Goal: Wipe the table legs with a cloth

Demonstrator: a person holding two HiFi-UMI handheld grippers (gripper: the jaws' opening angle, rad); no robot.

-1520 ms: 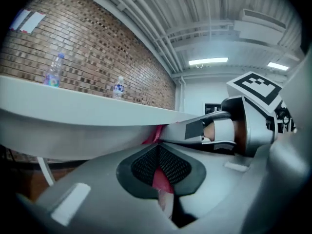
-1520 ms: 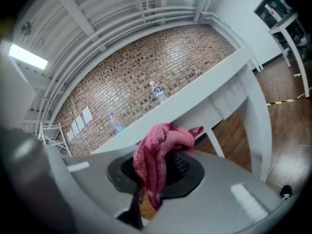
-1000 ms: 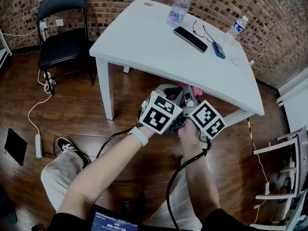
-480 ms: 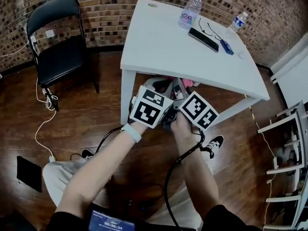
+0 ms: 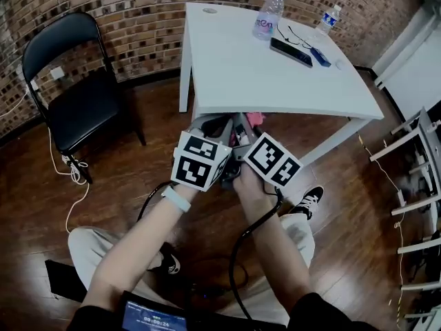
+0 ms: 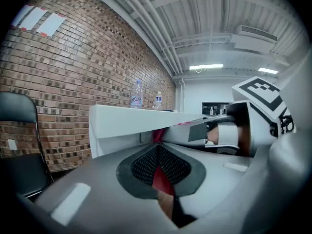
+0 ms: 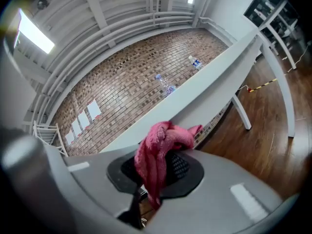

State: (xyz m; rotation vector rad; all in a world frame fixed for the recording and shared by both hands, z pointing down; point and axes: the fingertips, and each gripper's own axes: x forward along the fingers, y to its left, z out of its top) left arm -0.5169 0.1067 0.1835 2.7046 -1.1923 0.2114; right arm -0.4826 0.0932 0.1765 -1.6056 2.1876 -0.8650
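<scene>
Right tongs (image 7: 157, 169) are clamping the pink cloth (image 7: 158, 147), left tongs (image 6: 160, 168) pinching a sliver of it, both hovering at the tabletop (image 5: 241, 67) edge. I'd be pressing the cloth flat on the table leg (image 5: 184, 92), wiping top-down

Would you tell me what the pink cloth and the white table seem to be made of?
The cloth looks like soft terry or microfibre, by its looped, fuzzy nap. The table seems painted or laminated board: smooth, matte, uniformly white.
</scene>
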